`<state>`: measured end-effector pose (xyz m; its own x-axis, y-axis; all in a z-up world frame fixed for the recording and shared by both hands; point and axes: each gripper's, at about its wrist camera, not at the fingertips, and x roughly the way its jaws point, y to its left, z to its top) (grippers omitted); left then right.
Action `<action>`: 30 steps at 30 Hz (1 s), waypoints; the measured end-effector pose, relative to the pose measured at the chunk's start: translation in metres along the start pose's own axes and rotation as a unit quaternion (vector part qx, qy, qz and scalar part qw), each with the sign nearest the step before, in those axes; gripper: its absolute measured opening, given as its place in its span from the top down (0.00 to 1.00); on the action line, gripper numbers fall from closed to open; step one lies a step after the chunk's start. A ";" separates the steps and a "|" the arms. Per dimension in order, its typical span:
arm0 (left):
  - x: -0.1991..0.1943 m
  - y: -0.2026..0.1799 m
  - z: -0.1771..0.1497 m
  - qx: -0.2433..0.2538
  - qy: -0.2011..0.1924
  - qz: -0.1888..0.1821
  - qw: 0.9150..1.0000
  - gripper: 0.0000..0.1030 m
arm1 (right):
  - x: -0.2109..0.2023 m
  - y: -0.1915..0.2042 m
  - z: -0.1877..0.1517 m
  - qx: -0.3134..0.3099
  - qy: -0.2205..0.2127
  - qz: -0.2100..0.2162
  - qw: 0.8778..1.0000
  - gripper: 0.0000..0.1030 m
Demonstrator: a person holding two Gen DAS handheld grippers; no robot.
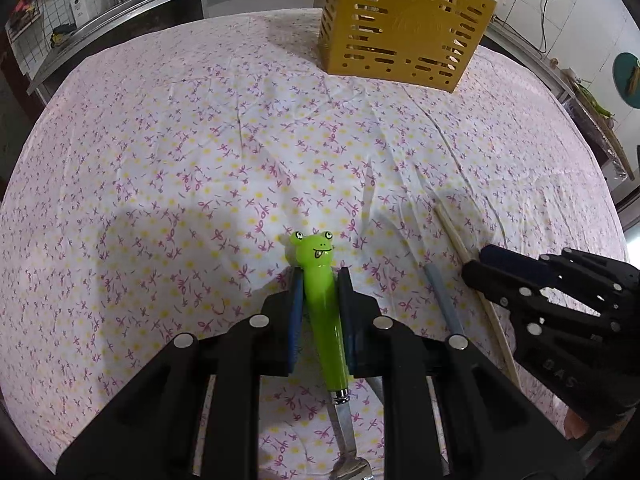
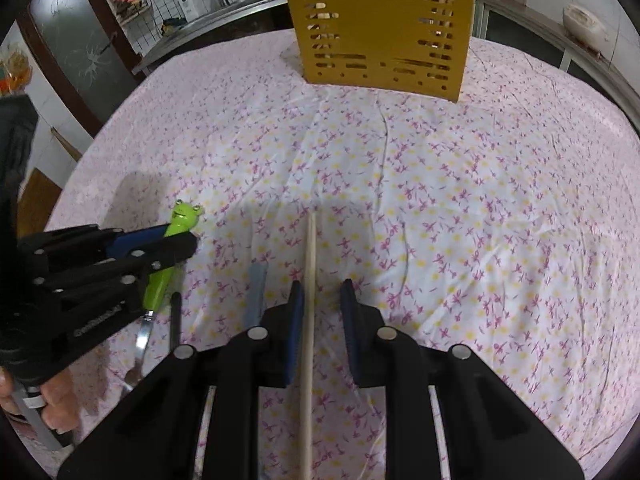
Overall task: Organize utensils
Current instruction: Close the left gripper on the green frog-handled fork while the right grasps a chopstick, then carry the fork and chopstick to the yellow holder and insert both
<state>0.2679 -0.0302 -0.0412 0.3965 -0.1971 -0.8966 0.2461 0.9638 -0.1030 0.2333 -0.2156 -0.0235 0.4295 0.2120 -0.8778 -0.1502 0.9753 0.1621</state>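
I am clamping the green frog-headed spoon handle (image 1: 320, 304) in my left hand-held gripper (image 1: 319, 280). My right hand-held gripper (image 2: 320, 292) is straddling a pale wooden chopstick (image 2: 309, 300), jaws narrow, not yet pinching. The slotted yellow plastic utensil basket (image 1: 400, 28) is waiting at twelve o'clock, some chopsticks already inside.

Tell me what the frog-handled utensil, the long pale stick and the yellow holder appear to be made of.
Frog-handled utensil: glossy green plastic by its sheen, with a shiny metal shank below. Long pale stick: matte and beige, probably wood or bamboo. Yellow holder: matte moulded plastic, judging by its punched slots.
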 end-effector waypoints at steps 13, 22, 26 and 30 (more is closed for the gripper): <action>-0.023 0.002 0.003 -0.010 -0.027 -0.022 0.999 0.85 | -0.033 -0.036 0.010 0.040 -0.047 0.009 0.998 0.94; -0.065 -0.002 0.020 -0.005 -0.086 -0.032 0.996 0.86 | -0.076 -0.059 0.022 0.059 -0.141 0.018 0.988 0.94; -0.078 -0.008 0.028 0.003 -0.101 -0.034 0.994 0.86 | -0.089 -0.068 0.027 0.073 -0.176 0.017 0.981 0.94; -0.085 -0.014 0.035 0.010 -0.109 -0.031 0.994 0.86 | -0.095 -0.072 0.035 0.071 -0.194 0.008 0.978 0.94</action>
<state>0.2618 -0.0331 0.0518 0.5614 -0.2925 -0.7742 0.2933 0.9451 -0.1444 0.2350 -0.3042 0.0639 0.7375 0.2086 -0.6423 -0.0470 0.9646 0.2593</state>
